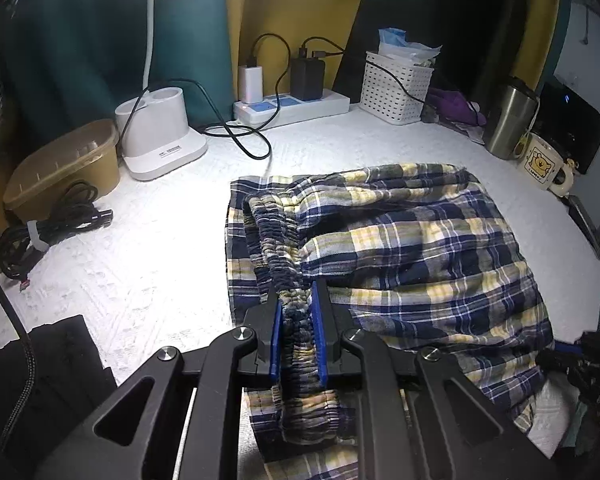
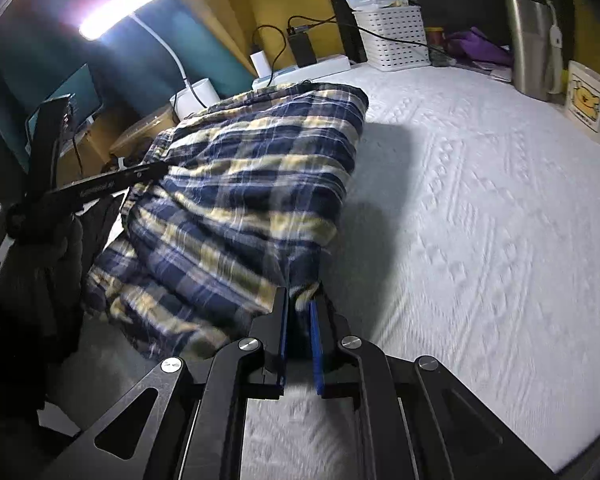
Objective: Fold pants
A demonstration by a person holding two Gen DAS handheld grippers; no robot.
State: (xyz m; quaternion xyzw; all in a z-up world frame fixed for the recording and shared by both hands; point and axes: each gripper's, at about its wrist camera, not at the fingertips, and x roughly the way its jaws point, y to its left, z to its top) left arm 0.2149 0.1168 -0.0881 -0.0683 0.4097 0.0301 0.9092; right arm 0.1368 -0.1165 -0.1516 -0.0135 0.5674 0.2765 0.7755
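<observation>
- The navy, cream and white plaid cotton pants (image 1: pixel 400 248) lie bunched in a partly folded heap on my white quilted table cover (image 1: pixel 148 264), towards its near edge; the ruched elastic waistband (image 1: pixel 278 240) runs from the middle of the heap down to me.
- My left gripper (image 1: pixel 296 320) is nearly closed, its blue pads pressing both sides of that waistband; my right gripper (image 2: pixel 299 312) is also pinched almost fully together on a small fold of plaid cloth at the heap's near right corner, though the right wrist view is blurred there.
- Risks as I judge them: the right pinch looks thin, so the corner may slip free when I lift; the elastic may stretch and spring unevenly, skewing the fold; the layers are loose and rumpled, so one may drag behind and undo the stack.
- A wide sweep could snag the black cable (image 1: pixel 240 136) trailing from the white power strip (image 1: pixel 296 106), or knock the bear-printed ceramic mug (image 1: pixel 542 166) beside the steel tumbler (image 1: pixel 508 120) at the far right.
- The cloth looks soft, wrinkled and puffed, not flat.
</observation>
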